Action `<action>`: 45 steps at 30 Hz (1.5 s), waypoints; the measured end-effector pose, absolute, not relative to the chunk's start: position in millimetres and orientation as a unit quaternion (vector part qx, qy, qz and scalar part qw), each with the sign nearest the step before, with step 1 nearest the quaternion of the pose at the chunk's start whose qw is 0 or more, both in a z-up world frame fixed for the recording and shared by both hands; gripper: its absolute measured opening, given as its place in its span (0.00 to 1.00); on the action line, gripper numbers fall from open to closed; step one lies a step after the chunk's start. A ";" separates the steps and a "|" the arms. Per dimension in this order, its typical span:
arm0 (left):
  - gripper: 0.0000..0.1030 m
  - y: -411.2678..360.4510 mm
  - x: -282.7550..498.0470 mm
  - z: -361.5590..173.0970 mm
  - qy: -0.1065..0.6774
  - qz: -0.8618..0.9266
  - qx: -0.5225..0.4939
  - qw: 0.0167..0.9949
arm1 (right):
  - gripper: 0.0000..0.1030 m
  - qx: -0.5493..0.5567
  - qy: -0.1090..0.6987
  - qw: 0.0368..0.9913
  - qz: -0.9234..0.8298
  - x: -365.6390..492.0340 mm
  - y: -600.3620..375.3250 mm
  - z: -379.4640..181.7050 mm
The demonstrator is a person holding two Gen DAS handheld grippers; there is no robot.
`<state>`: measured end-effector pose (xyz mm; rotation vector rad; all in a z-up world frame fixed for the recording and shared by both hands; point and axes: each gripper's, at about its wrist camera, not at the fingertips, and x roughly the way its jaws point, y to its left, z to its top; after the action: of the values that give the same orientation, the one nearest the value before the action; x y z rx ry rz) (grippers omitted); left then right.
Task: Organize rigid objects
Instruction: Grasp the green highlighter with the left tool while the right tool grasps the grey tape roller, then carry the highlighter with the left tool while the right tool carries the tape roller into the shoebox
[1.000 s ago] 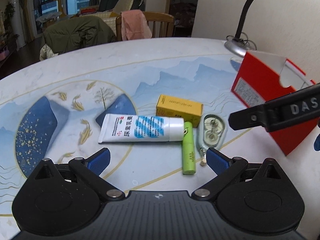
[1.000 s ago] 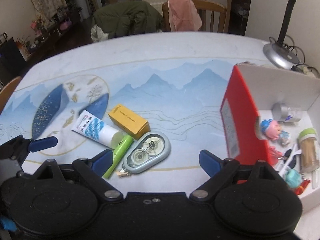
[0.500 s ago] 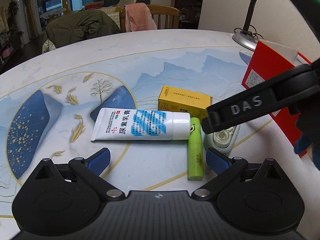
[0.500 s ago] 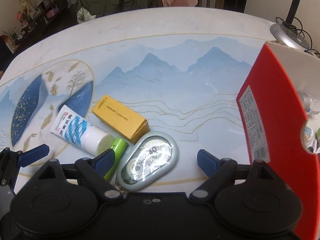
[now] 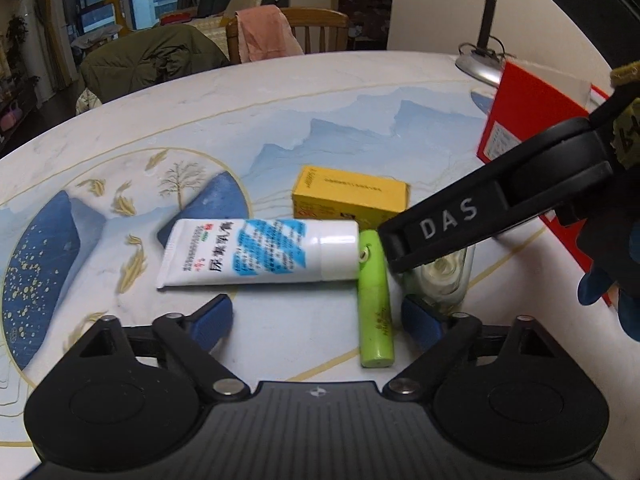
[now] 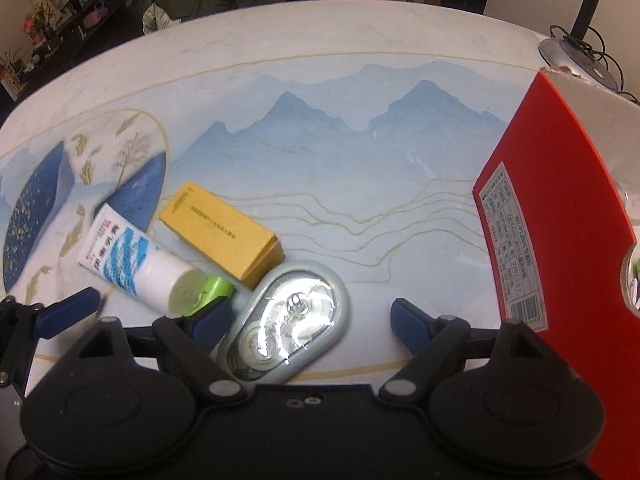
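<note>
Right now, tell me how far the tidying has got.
Done: nothing can be confirmed; the red box's inside is barely visible. In hand: both grippers are empty. The right gripper, jaws closing, straddles the correction tape dispenser; the left gripper, also closing, straddles the green tube. Left on the table: those two, the white cream tube and the yellow carton.

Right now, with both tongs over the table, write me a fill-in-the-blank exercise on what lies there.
1. The white tube has its cap end beside the ____ marker.
2. Behind the tube lies a ____ carton.
3. Between the open right tongs lies the grey ____.
4. The storage box at the right has a ____ outer wall.

Missing words: green; yellow; correction tape; red
</note>
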<state>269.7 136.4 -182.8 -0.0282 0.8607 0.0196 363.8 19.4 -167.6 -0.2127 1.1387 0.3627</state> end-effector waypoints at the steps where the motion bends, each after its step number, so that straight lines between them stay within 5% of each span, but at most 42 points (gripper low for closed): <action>1: 0.88 134.0 269.5 -183.9 0.416 0.010 -0.007 0.909 | 0.82 -0.112 0.533 0.822 0.167 362.6 20.6 -168.6; 9: 0.64 118.0 268.4 -180.5 0.406 -0.015 0.007 0.914 | 0.69 -0.127 0.518 0.828 0.172 357.6 14.2 -167.4; 13: 0.58 115.4 268.5 -179.6 0.406 -0.021 0.004 0.914 | 0.54 -0.126 0.513 0.831 0.172 355.6 8.2 -164.2; 15: 0.46 113.4 268.4 -178.5 0.407 -0.023 0.006 0.913 | 0.46 -0.124 0.511 0.833 0.172 354.8 3.7 -162.7; 21: 0.17 108.0 266.4 -175.4 0.412 -0.036 0.005 0.910 | 0.44 -0.108 0.515 0.832 0.179 349.7 -6.7 -160.3; 45: 0.15 113.0 225.3 -122.3 0.383 -0.019 -0.092 0.919 | 0.44 -0.057 0.466 0.843 0.264 285.2 -69.6 -71.9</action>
<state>225.3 113.0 -122.3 -0.1890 0.7870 -0.0386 285.2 -69.6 -71.9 -0.1204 0.9850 0.5566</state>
